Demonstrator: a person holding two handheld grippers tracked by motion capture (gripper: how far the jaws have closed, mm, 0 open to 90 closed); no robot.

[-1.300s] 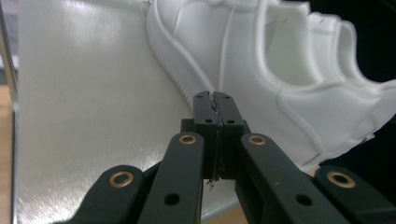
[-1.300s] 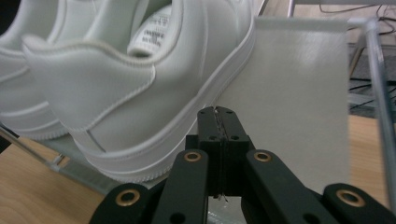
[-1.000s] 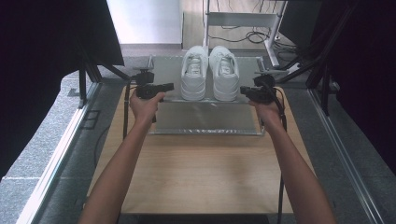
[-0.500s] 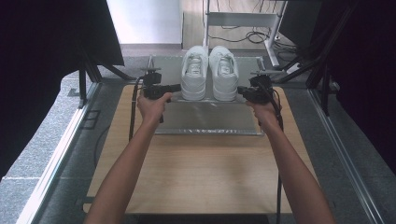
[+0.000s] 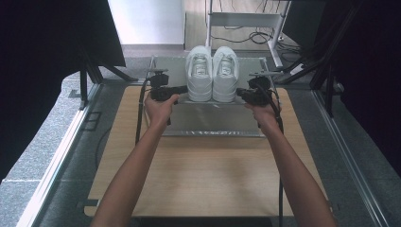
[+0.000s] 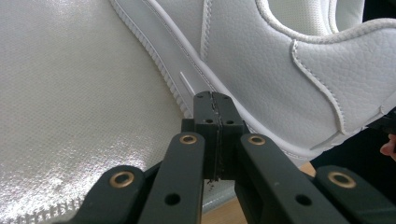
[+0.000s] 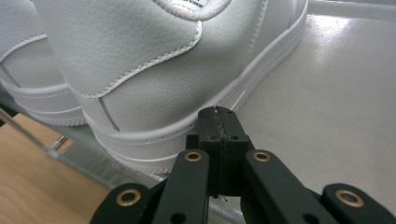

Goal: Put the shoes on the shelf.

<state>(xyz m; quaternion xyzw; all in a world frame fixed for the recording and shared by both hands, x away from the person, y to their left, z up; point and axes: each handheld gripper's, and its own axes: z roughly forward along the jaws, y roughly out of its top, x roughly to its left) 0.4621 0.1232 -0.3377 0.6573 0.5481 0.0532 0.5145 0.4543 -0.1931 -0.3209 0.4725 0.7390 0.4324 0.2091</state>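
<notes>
On the far half of the wooden counter (image 5: 198, 175) lies a silvery mat (image 5: 213, 118), and a pair of white sneakers (image 5: 211, 71) stands side by side at its far end, heels toward the person. The left sneaker (image 5: 199, 73) and the right sneaker (image 5: 225, 72) touch along their inner sides.

From the high view, the left gripper (image 5: 182, 89) sits just beside the outer side of the left sneaker near its heel, held in the left hand (image 5: 160, 105). The right gripper (image 5: 239, 93) mirrors it at the outer side of the right sneaker, held in the right hand (image 5: 263, 109). Both forearms reach in from the near edge, well apart from each other.

Seen from the left gripper view, the jaws of the left gripper (image 6: 212, 95) are pressed flat together with nothing between them — their tip is right at the ribbed sole edge of the left sneaker (image 6: 280, 70), though contact cannot be told for sure. The mat (image 6: 79, 102) spreads out beside it.

Seen from the right gripper view, the right gripper (image 7: 216, 111) is likewise fully closed and empty — its tip meets the sole line of the right sneaker (image 7: 154, 70) near the heel, above the mat (image 7: 327, 93).
</notes>
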